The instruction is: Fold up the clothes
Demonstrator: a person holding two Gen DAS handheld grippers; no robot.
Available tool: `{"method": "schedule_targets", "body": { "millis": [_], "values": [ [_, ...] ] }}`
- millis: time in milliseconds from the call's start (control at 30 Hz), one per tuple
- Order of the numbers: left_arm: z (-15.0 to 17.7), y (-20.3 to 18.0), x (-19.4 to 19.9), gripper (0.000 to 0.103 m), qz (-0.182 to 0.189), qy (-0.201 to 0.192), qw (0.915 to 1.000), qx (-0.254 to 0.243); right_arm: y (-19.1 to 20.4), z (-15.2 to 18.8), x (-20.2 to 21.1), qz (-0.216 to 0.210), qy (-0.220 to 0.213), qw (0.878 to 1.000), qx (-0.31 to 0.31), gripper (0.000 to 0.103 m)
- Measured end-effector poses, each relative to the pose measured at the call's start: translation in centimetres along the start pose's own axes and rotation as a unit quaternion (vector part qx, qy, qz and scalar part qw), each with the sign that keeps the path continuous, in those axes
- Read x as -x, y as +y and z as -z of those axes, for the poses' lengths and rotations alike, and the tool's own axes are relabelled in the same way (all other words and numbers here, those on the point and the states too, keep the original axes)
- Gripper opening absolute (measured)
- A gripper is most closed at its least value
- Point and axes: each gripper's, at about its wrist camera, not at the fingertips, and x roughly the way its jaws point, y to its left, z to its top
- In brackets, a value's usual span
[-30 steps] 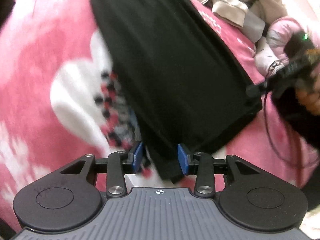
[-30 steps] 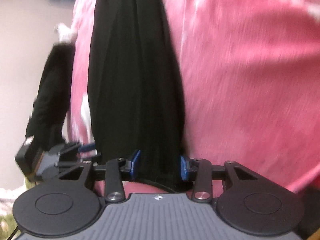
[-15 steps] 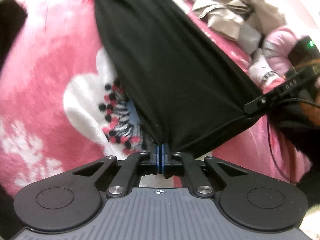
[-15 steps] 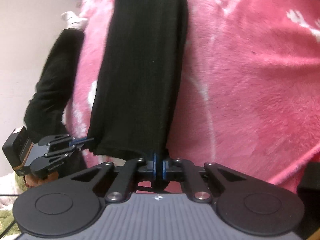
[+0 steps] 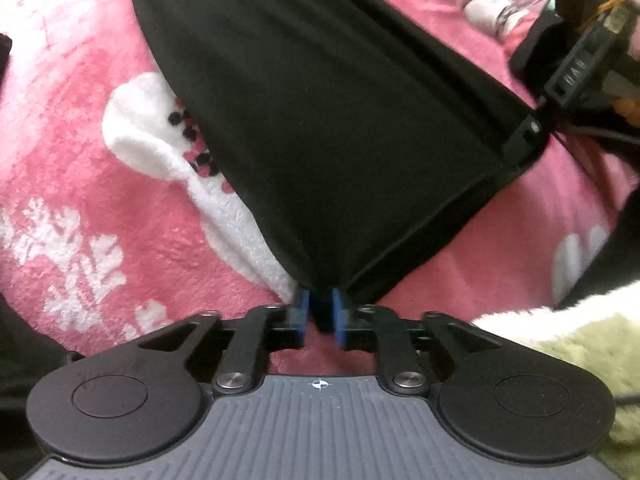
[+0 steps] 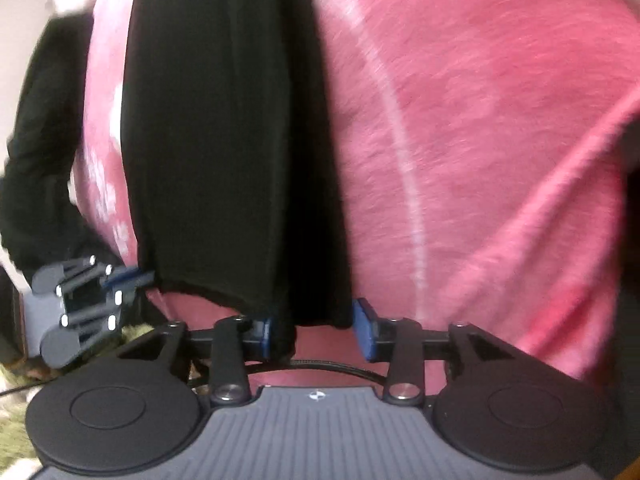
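A black garment (image 5: 340, 120) lies stretched as a long strip over the pink blanket (image 5: 100, 208). My left gripper (image 5: 321, 314) pinches its near corner; the blue pads stand a little apart with cloth bunched between them. In the right wrist view the same black garment (image 6: 224, 140) runs away from me. My right gripper (image 6: 314, 330) is open, and the hem's other corner sits loosely between its fingers. Each gripper shows in the other's view: the right gripper (image 5: 528, 136) at the cloth's far corner, the left gripper (image 6: 134, 278) at the hem's left end.
The pink blanket (image 6: 480, 140) with white patterns covers the whole surface. A person's dark sleeve (image 6: 36, 140) hangs at the left. A green fuzzy rug (image 5: 592, 360) lies below the blanket's edge. Pale clothes (image 5: 488, 16) are at the top right.
Half a second ago both grippers were fully shut on the hem. The right one has since opened wide, and the left pads have parted slightly. Both moved closer to the blanket.
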Motion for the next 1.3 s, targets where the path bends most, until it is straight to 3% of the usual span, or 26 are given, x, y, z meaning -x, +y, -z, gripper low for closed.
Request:
{"method": "schedule_targets", "body": {
  "millis": [67,167,267,400,633,733,800,1000,1067,1133,1300],
  "values": [
    [-0.8,1.0,1.3,0.025,0.009,-0.015,0.9998,0.01,0.0,0.3,3.0,0.016,-0.03,0.999,0.002,0.044],
    [-2.6,2.9,3.3,0.027,0.021,-0.041,0.9984,0.034,1.3,-0.5,8.8,0.062,-0.11,0.991,0.045,0.046],
    [-4.6,4.8,5.2,0.028,0.03,-0.07,0.9955,0.055,3.1,-3.3,13.7,0.071,-0.217,0.97,0.08,0.046],
    [-11.5,7.5,5.4,0.03,-0.007,-0.136,0.9878,0.074,6.0,-9.7,15.2,0.056,-0.311,0.94,0.127,0.046],
    [-23.8,13.9,3.6,0.031,-0.008,-0.162,0.981,0.105,9.3,-21.8,9.9,0.085,-0.354,0.91,0.2,0.043],
    [-27.1,16.7,2.5,0.033,-0.049,-0.222,0.9682,0.105,10.0,-26.1,7.7,0.1,-0.361,0.898,0.23,0.042],
    [-28.7,18.4,0.6,0.033,-0.071,-0.222,0.9682,0.091,10.5,-28.7,6.3,0.106,-0.363,0.893,0.245,0.038],
    [-28.8,21.7,-3.1,0.033,-0.035,-0.232,0.9664,0.105,10.5,-33.7,3.6,0.106,-0.358,0.892,0.255,0.026],
    [-29.3,22.2,-3.7,0.033,-0.02,-0.221,0.9695,0.104,9.9,-34.7,2.9,0.108,-0.351,0.895,0.252,0.02],
    [-29.5,22.1,-3.9,0.033,-0.014,-0.219,0.971,0.095,9.2,-35.0,2.6,0.091,-0.35,0.899,0.249,0.004],
    [-29.7,22.4,-3.6,0.033,0.014,-0.219,0.9723,0.081,7.7,-33.4,5.2,0.052,-0.413,0.882,0.22,0.003]
  ]
}}
